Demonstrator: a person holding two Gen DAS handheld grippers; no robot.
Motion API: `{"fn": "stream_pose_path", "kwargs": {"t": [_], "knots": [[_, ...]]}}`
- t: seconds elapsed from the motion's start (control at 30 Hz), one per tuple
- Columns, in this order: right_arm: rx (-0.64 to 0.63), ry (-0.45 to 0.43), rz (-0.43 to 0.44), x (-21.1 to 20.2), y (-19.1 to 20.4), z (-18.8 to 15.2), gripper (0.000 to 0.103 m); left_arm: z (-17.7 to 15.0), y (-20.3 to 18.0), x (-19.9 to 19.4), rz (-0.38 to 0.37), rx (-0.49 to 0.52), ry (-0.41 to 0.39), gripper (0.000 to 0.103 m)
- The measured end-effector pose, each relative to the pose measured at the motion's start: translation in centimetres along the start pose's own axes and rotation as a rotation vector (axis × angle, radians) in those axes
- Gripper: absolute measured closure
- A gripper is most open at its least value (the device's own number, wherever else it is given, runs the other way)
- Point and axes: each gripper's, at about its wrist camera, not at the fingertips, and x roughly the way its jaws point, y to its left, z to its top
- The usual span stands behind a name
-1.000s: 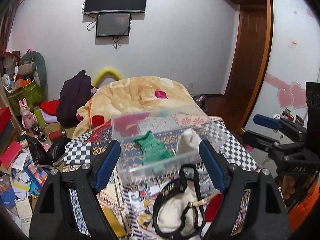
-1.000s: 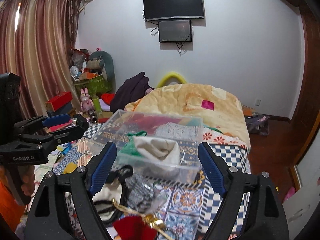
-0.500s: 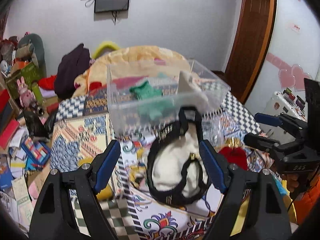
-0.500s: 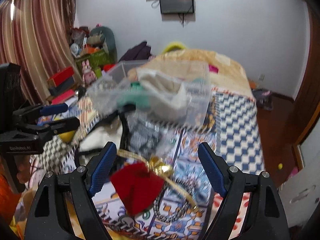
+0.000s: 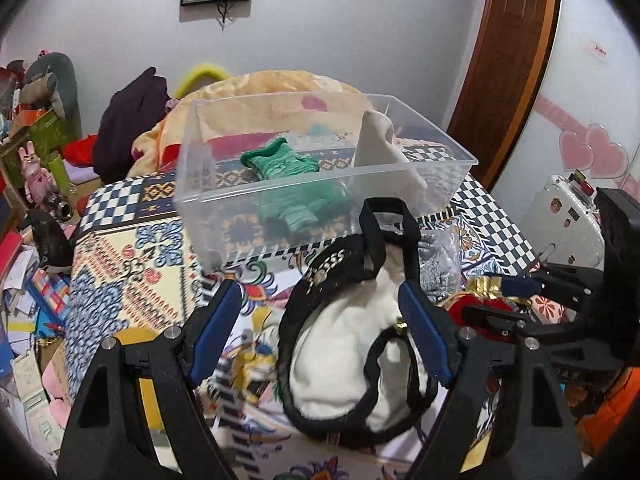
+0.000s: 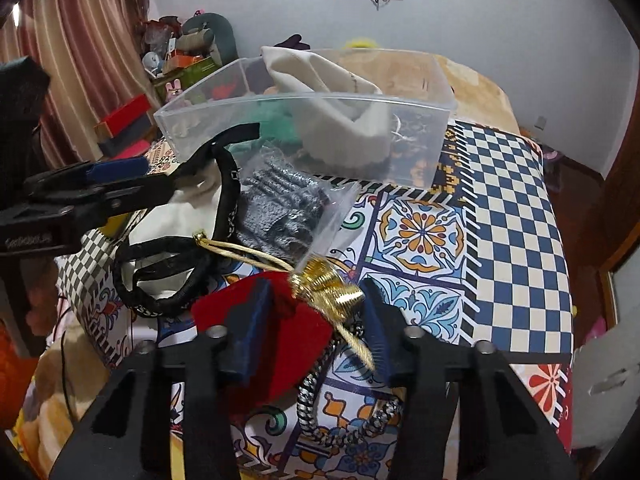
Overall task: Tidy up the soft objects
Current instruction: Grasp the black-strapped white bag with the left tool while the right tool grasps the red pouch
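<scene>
A clear plastic bin [image 5: 320, 184] on the patterned bedspread holds a green knit piece [image 5: 288, 168] and a cream cloth [image 5: 380, 144]; the bin also shows in the right wrist view [image 6: 304, 120]. My left gripper [image 5: 320, 328] is open, low over a cream pouch with black straps [image 5: 344, 360]. My right gripper [image 6: 312, 320] has its jaws narrowed around a red velvet pouch with a gold bow [image 6: 288, 344]; it also shows in the left wrist view [image 5: 476, 312]. A grey knit item in a clear bag [image 6: 280, 208] lies before the bin.
A black-and-white braided cord [image 6: 344, 424] lies under the red pouch. The checkered bedspread [image 6: 512, 208] spreads to the right. A yellow blanket [image 5: 272, 92] lies behind the bin. Clutter and boxes [image 5: 32, 240] fill the floor at left. A wooden door [image 5: 508, 60] stands at right.
Both grippers have dropped lower and moved closer to the items. The right jaws have narrowed from wide open around the red pouch. The left gripper stays open over the cream pouch.
</scene>
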Motion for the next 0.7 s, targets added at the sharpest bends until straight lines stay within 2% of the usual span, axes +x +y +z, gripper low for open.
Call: {"fn": "stream_pose_path", "kwargs": {"t": [0.1, 0.17, 0.23, 0.27, 0.33, 0.4, 0.6, 0.7], "knots": [[-0.005, -0.011, -0.007, -0.1, 0.2, 0.0, 0.073, 0.4, 0.1, 1.2, -0.006, -0.004, 0.015, 0.022], [-0.003, -0.021, -0.013, -0.2, 0.1, 0.0, 0.074, 0.7, 0.4, 2.0, -0.005, -0.008, 0.028, 0.028], [0.0, -0.035, -0.014, -0.5, 0.1, 0.1, 0.075, 0.7, 0.4, 2.6, -0.018, -0.009, 0.044, 0.041], [0.002, -0.04, -0.014, -0.6, 0.0, 0.1, 0.075, 0.7, 0.4, 2.9, -0.029, -0.01, 0.052, 0.044], [0.003, -0.054, -0.02, -1.0, -0.1, 0.2, 0.076, 0.7, 0.3, 3.0, -0.046, -0.008, 0.055, 0.059], [0.004, -0.068, -0.023, -1.3, -0.4, 0.6, 0.076, 0.6, 0.2, 2.9, -0.052, 0.0, 0.049, 0.062], [0.019, -0.118, -0.033, -2.7, -0.5, 1.4, 0.076, 0.2, 0.1, 1.2, -0.058, 0.012, 0.01, 0.083], [0.017, -0.148, -0.04, -3.6, -0.5, 1.9, 0.076, 0.1, 0.3, -0.1, -0.05, 0.014, -0.02, 0.088]]}}
